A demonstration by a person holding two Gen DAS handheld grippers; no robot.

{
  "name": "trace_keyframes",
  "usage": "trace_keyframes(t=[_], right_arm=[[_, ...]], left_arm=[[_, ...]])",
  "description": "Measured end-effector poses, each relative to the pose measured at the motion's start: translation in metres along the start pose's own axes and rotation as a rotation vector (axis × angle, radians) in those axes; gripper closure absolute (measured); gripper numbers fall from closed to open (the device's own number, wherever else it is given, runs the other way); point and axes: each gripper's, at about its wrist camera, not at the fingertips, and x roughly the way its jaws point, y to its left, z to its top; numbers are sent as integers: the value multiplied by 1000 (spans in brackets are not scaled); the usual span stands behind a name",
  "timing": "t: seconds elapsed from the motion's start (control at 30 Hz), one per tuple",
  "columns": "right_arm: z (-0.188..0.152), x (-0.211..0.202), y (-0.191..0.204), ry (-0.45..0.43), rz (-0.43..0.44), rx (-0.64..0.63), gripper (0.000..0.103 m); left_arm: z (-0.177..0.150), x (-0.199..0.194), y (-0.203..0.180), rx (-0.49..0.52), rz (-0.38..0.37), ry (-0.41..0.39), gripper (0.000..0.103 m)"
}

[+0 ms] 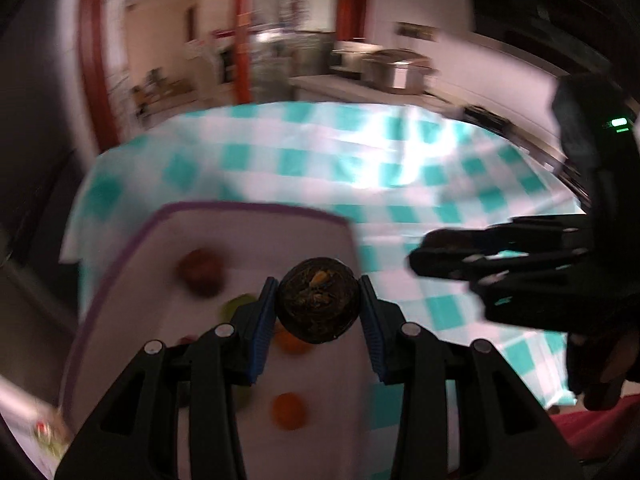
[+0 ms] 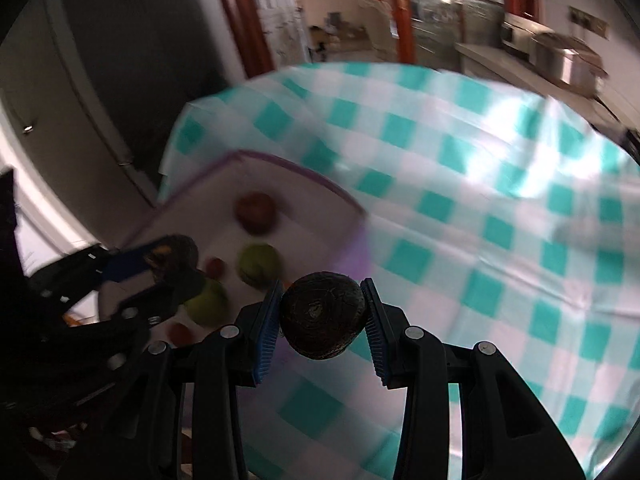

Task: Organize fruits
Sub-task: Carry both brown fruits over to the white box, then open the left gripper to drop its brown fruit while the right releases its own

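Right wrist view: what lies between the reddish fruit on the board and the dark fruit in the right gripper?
A green round fruit on the board, seen in the right wrist view.

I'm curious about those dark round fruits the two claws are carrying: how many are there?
2. One dark round fruit is clamped in the left gripper above the white board; the other dark fruit is in the right gripper. More may be hidden.

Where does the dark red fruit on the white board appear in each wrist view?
Left wrist: red fruit on the board's left part, lower left of picture.
Right wrist: same fruit near the board's far end, left of centre.
Shared landmark: the board's purple rim.
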Motion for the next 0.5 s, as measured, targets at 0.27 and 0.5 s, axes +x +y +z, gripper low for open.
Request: trace_keyframes(t=[0.27,0.5], right_arm=[[15,42,79,96,96,-239,64],[-6,89,106,290,58,-421,64]], left_arm=[[-22,22,105,-246,147,190,63],[-42,53,122,-254,152,359,63]])
